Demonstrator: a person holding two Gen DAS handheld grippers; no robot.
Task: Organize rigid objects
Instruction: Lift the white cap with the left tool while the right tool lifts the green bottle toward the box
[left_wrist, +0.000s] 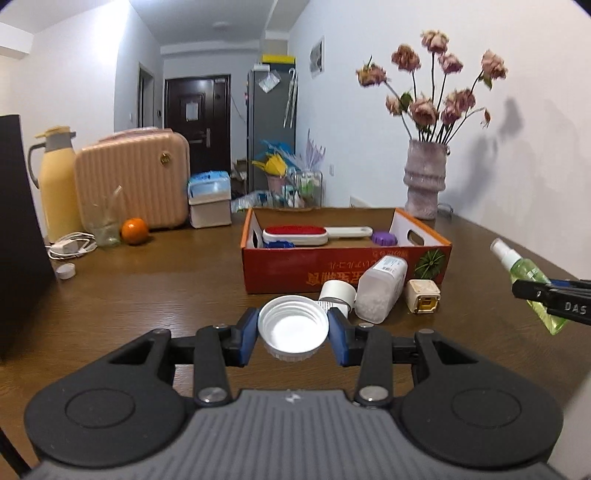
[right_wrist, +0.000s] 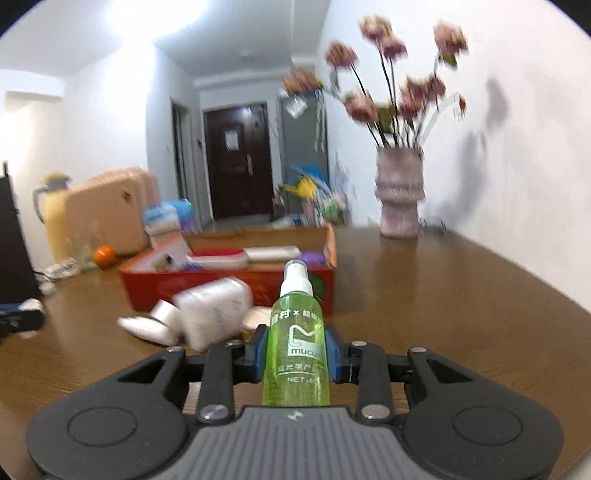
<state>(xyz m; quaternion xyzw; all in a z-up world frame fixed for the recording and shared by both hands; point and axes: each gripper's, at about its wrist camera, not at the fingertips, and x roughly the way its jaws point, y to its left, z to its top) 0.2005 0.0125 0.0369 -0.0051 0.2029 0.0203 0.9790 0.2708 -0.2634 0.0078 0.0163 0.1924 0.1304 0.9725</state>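
My left gripper (left_wrist: 293, 330) is shut on a white screw cap (left_wrist: 293, 326), held above the table with its hollow side up. A green spray bottle (right_wrist: 296, 347) with a white nozzle stands between the pads of my right gripper (right_wrist: 295, 354), which is shut on it; the same bottle (left_wrist: 532, 284) shows at the right edge of the left wrist view. Ahead stands an open red cardboard box (left_wrist: 343, 271) holding a red-and-white lint brush (left_wrist: 295, 235) and a purple lid (left_wrist: 384, 237). In front of the box lie a tipped white jar (left_wrist: 380, 291), a white tube (left_wrist: 336, 291) and a cream cube (left_wrist: 423, 295).
A vase of dried flowers (left_wrist: 424, 181) stands at the back right by the wall. At the back left are a pink suitcase (left_wrist: 133, 181), a yellow thermos (left_wrist: 57, 184), a glass (left_wrist: 105, 225), an orange (left_wrist: 135, 230), a white cable (left_wrist: 72, 245) and a small white disc (left_wrist: 65, 270). A dark panel (left_wrist: 18, 236) stands at the left.
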